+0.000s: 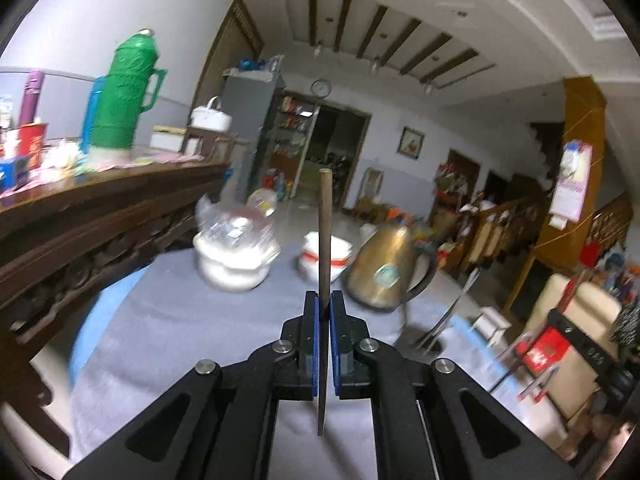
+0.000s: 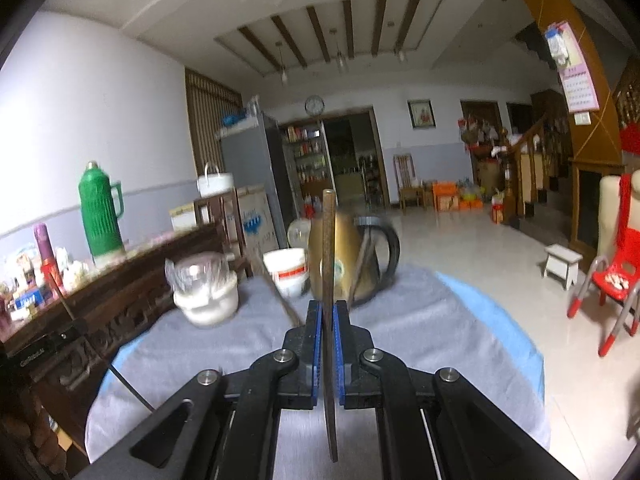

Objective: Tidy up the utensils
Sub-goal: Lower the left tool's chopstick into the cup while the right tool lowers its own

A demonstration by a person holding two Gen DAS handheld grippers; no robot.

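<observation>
My left gripper (image 1: 323, 300) is shut on a thin brown chopstick (image 1: 325, 232) that stands upright above the grey-covered table (image 1: 200, 340). My right gripper (image 2: 328, 308) is shut on a second brown chopstick (image 2: 329, 248), also upright. In the left wrist view several metal utensils (image 1: 444, 320) stick out of a holder at the table's right side. In the right wrist view another thin stick (image 2: 276, 288) slants just left of the gripper.
On the table stand a brass kettle (image 1: 384, 268), a white cup with a red band (image 1: 320, 260) and a white pot with a plastic-wrapped lid (image 1: 236, 248). A dark wooden sideboard (image 1: 100, 216) with a green thermos (image 1: 124, 92) runs along the left. A red chair (image 2: 612, 280) is on the right.
</observation>
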